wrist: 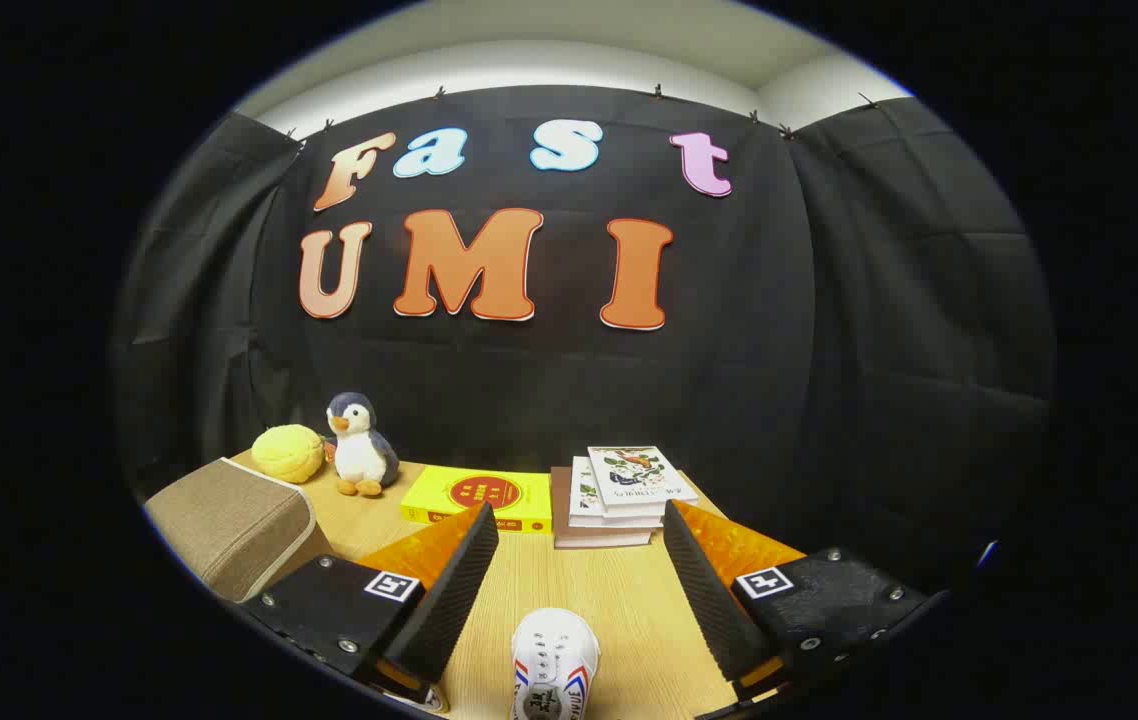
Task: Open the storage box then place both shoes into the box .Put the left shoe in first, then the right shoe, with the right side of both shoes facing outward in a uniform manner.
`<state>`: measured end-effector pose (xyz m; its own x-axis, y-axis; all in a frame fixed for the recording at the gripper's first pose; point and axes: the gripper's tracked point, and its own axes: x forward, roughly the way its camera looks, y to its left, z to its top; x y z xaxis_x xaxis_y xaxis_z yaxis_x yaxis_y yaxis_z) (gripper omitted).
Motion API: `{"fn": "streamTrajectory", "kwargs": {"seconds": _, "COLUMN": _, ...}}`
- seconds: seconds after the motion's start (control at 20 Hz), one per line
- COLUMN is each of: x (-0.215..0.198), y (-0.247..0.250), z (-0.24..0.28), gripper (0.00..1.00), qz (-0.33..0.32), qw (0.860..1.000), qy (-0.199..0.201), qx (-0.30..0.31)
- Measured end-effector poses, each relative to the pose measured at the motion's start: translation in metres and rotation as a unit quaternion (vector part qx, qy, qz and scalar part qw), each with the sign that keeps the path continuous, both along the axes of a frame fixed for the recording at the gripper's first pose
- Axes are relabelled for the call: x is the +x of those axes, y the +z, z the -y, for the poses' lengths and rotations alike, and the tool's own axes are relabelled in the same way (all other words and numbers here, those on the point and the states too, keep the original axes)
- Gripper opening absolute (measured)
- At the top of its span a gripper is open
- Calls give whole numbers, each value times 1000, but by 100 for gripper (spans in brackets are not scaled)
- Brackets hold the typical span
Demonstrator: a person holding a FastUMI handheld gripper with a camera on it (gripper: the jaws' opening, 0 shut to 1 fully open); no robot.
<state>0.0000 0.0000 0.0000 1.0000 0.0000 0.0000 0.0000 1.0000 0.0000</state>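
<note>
Holding my two-finger gripper (579,590) out over the table, I have its black ribbed fingers (454,590) spread wide apart, gripping nothing. Under them runs a light wood-grain table (619,600). At the table's left end, beside and beyond my left finger, sits a beige fabric storage box (234,525) with pale trim; its lid looks closed. Toward the back of the table, ahead of my right finger, a small stack of books (624,495) lies flat, the top one white with an illustrated cover. Left of the stack, ahead of my left finger, lies a flat yellow book with a red circle (479,497). Between my fingers, low and close to me, is a white canvas shoe with laces and red and blue stripes (554,665), touching neither finger. Behind the box stands a grey and white plush penguin (361,445), and just beside it a round yellow plush ball (288,452).
</note>
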Motion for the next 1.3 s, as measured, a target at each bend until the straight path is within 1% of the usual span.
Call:
{"fn": "streamTrajectory", "kwargs": {"seconds": 0.55, "x": -7, "y": 16, "z": 18, "gripper": 99, "qz": 13, "qw": 1000, "qy": -3, "qx": 3}}
{"fn": "streamTrajectory", "kwargs": {"seconds": 0.75, "x": 3, "y": 22, "z": 22, "gripper": 99, "qz": 20, "qw": 1000, "qy": 4, "qx": -9}}
{"fn": "streamTrajectory", "kwargs": {"seconds": 0.85, "x": 10, "y": 24, "z": 24, "gripper": 99, "qz": 13, "qw": 1000, "qy": 3, "qx": 3}}
{"fn": "streamTrajectory", "kwargs": {"seconds": 1.0, "x": 15, "y": 32, "z": 19, "gripper": 99, "qz": 23, "qw": 1000, "qy": 6, "qx": 9}}
{"fn": "streamTrajectory", "kwargs": {"seconds": 1.1, "x": 20, "y": 24, "z": 10, "gripper": 99, "qz": 9, "qw": 1000, "qy": 22, "qx": 5}}
{"fn": "streamTrajectory", "kwargs": {"seconds": 1.2, "x": 24, "y": 27, "z": 6, "gripper": 99, "qz": 1, "qw": 999, "qy": 32, "qx": 7}}
{"fn": "streamTrajectory", "kwargs": {"seconds": 1.3, "x": 26, "y": 35, "z": -2, "gripper": 99, "qz": 6, "qw": 998, "qy": 49, "qx": 30}}
